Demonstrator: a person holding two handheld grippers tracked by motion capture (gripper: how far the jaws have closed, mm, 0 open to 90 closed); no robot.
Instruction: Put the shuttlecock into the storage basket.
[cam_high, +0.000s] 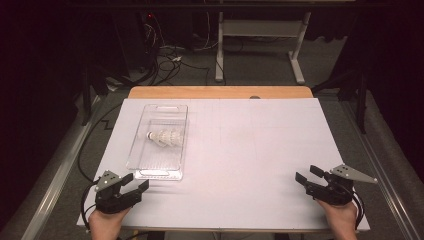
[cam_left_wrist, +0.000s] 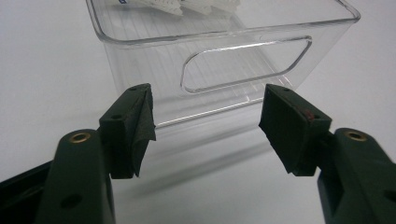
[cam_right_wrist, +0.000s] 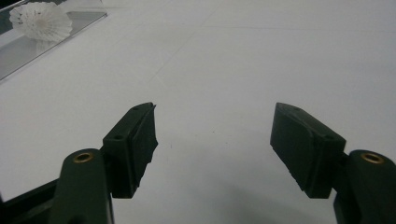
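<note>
A clear plastic bin (cam_high: 136, 152) stands on the left part of the white table, with a white shuttlecock (cam_high: 164, 137) lying inside it. My left gripper (cam_high: 136, 182) rests open at the table's front left, just in front of the bin's near end. In the left gripper view the bin's handle cut-out (cam_left_wrist: 245, 64) faces my left gripper (cam_left_wrist: 208, 128), whose jaws are spread with nothing between them. My right gripper (cam_high: 309, 175) stands open at the front right, far from the bin. In the right gripper view the shuttlecock (cam_right_wrist: 41, 20) shows at the top left, beyond my empty right gripper (cam_right_wrist: 212, 142).
A white sheet (cam_high: 250, 150) covers the wooden table, whose far edge (cam_high: 220, 92) shows bare. Beyond it are cables (cam_high: 170, 55) on the floor and the legs of a desk frame (cam_high: 260, 45). Metal rails run along both sides of the table.
</note>
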